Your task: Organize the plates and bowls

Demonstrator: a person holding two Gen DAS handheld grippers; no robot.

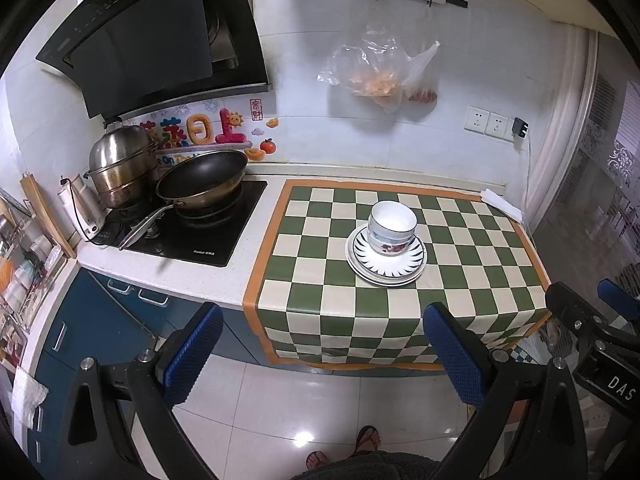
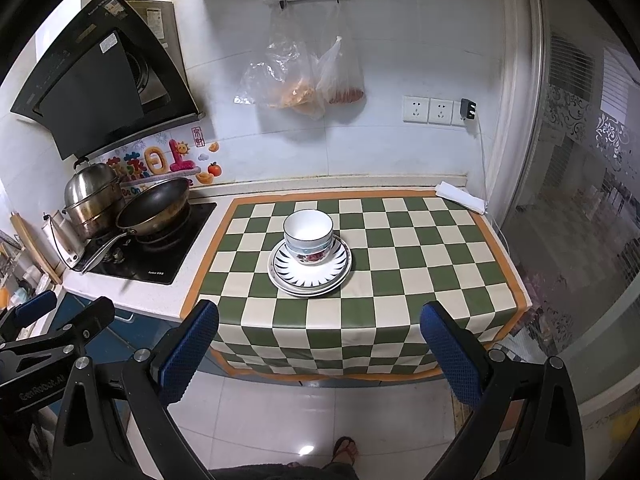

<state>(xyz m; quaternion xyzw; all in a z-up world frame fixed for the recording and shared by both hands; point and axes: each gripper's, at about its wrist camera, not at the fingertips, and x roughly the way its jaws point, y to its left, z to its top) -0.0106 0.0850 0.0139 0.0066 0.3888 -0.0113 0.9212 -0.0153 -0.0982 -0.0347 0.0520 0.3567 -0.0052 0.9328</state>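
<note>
Glossy round bowls [image 1: 392,227] nested on stacked plates [image 1: 386,260] atop checkered cloth [image 1: 460,248], both grippers' [image 1: 322,354] [image 2: 320,354] textured claws apart.

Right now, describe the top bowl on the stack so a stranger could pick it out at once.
Find the green-and-cream checkered cloth on the counter, right of the black stovetop. Near its middle sits a stack of plates with nested bowls. The top white bowl has a thin dark rim; the bowl beneath it carries a red flower print.
</note>
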